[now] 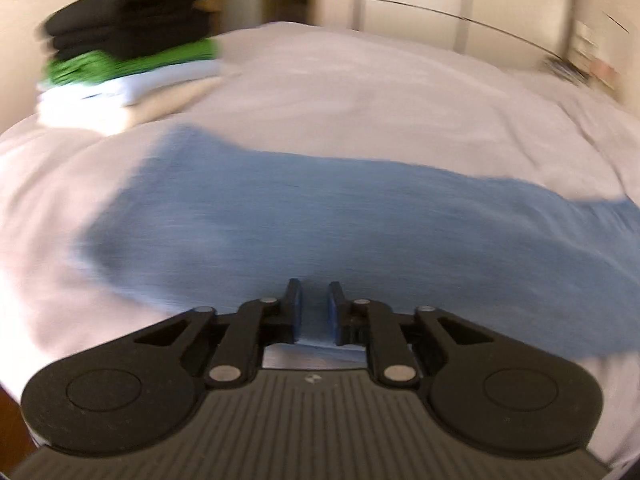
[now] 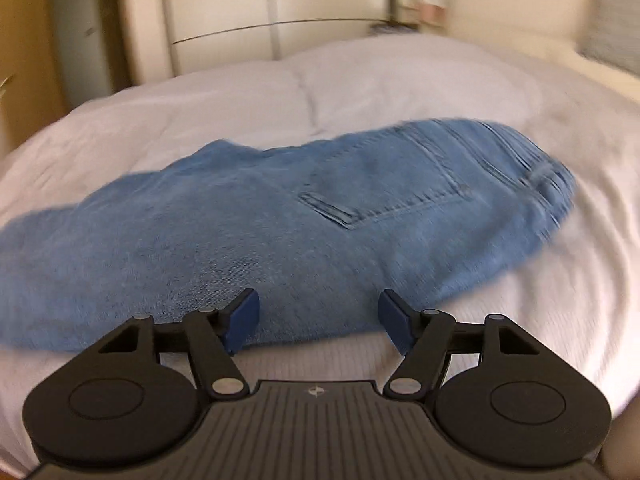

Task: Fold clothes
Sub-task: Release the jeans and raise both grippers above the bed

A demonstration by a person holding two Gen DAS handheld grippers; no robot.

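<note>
White bedding (image 2: 400, 80) covers the wide bed, and pale cupboard doors (image 2: 224, 12) stand behind it. No container is in view, and I can read no label or writing; the small mark on my gripper base is too tiny to tell. Pale blue denim jeans (image 2: 280, 216) lie flat across the bedding, with a back pocket facing up. Far to the left on the bed stands a stack of folded clothes (image 1: 128, 52): black on top, then green, then white and cream.

My left gripper (image 1: 314, 308) points down at the near edge of the jeans with its jaws almost together; they seem to pinch a fold of denim, but the picture is blurred. My right gripper (image 2: 318, 320) points down too, jaws apart, gripping nothing, over the same near edge.
</note>
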